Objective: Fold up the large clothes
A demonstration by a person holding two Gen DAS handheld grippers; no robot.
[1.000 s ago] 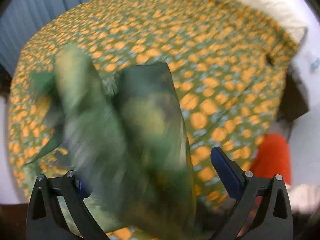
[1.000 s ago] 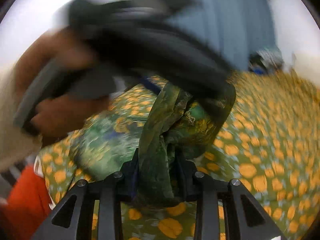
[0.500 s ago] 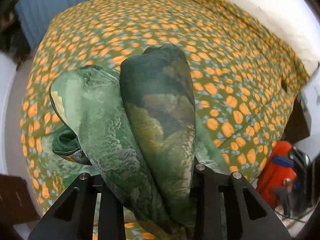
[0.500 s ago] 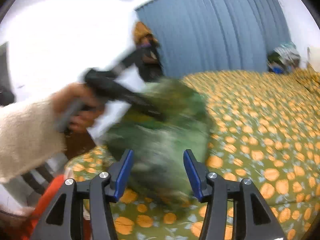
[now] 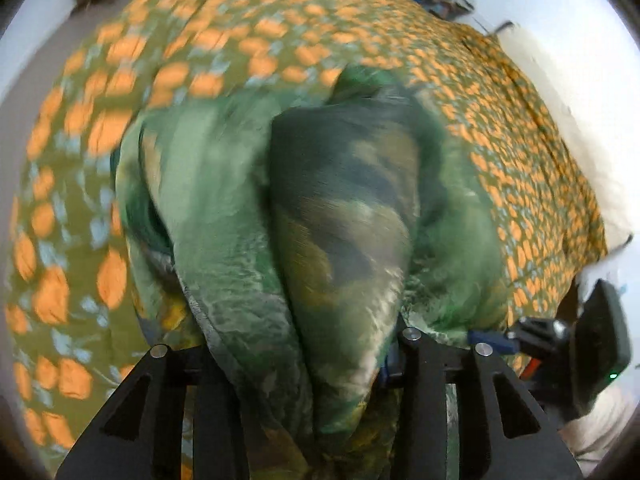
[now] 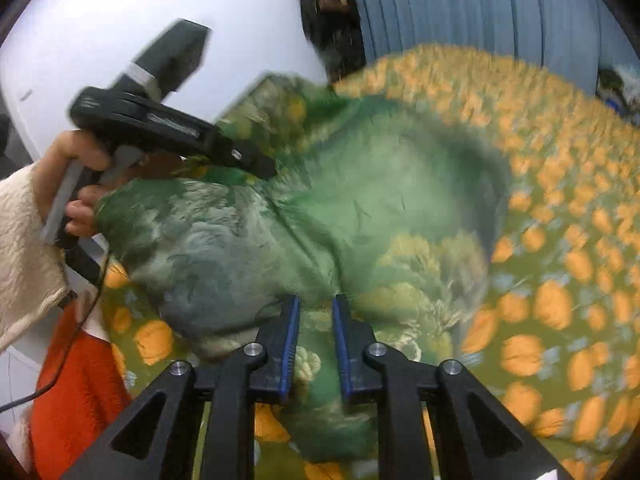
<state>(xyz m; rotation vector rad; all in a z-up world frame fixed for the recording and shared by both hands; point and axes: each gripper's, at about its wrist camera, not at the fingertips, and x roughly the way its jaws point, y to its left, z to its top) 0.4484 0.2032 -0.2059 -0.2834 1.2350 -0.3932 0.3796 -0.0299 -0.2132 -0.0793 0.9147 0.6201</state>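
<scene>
A large green patterned garment (image 5: 320,208) lies bunched on the bed; it also shows in the right wrist view (image 6: 340,208). My left gripper (image 5: 304,356) is shut on a thick fold of it, the cloth draping over the fingers. It shows from the side in the right wrist view (image 6: 256,166), its tip in the cloth. My right gripper (image 6: 314,316) has its jaws close together on a fold of the garment's near edge. It shows in the left wrist view (image 5: 492,340) at the garment's right edge.
The bed has an olive cover with orange spots (image 5: 520,120), also in the right wrist view (image 6: 560,240). An orange-red cloth (image 6: 76,392) hangs by the bed's near corner. Blue curtains (image 6: 480,8) stand behind. A white pillow (image 5: 580,128) lies at the far right.
The right gripper was open half a second ago and has closed on the garment's edge. The left gripper stays shut on the cloth and has lowered it toward the bed.
</scene>
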